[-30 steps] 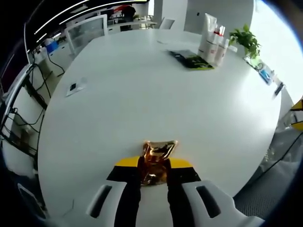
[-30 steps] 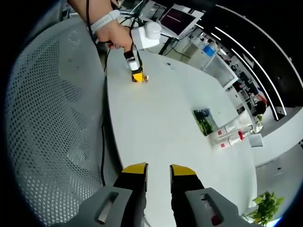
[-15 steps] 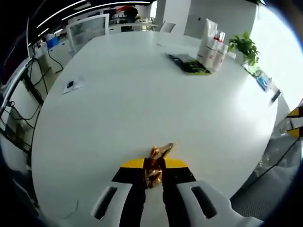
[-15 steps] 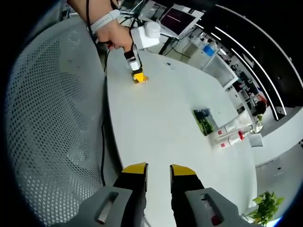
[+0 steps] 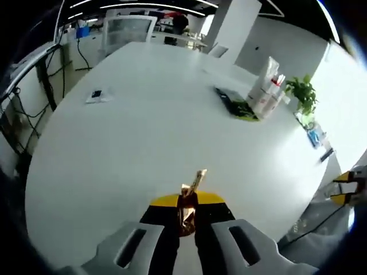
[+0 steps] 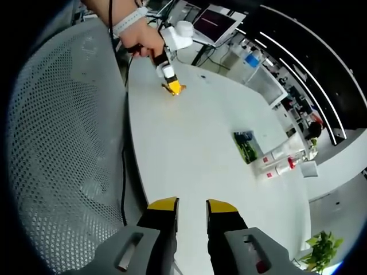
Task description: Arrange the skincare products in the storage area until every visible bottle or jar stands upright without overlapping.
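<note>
Left gripper view: we see our left gripper low over the near table edge, jaws pinching a crumpled gold wrapper that points up and away. Broad bare table stretches ahead toward upright skincare bottles near the far edge. Our right gripper hovers beyond the table edge, jaws slightly spread, holding nothing.

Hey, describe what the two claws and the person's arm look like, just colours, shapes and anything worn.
Each claw has two black fingers with yellow tips on pale grey, slotted mounts: the left claw and the right claw match. Seen from the right gripper view, the left claw has a white, rounded body, and a dark cable runs from it. The person's hand wears a white wristband.
</note>
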`<control>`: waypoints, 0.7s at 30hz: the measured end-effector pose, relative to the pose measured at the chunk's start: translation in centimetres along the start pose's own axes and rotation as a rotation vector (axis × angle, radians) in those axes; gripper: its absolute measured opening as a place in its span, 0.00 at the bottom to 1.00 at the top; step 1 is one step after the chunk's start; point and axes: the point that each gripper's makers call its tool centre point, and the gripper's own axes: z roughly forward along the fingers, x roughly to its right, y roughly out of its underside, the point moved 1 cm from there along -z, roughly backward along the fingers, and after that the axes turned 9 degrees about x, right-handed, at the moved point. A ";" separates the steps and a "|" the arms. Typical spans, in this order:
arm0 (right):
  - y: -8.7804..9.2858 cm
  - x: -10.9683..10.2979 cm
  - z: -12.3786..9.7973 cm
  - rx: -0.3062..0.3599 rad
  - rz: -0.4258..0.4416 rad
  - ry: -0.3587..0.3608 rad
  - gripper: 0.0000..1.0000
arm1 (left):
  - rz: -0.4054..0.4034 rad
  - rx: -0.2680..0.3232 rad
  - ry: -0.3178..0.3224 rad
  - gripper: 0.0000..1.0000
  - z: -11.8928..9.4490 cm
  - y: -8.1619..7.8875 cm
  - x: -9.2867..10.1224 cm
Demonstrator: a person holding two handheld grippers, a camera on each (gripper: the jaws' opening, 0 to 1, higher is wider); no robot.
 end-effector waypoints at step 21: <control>-0.5 0.1 -0.1 0.018 -0.010 0.016 0.12 | -0.037 0.317 0.280 0.04 -8.1 -9.8 10.6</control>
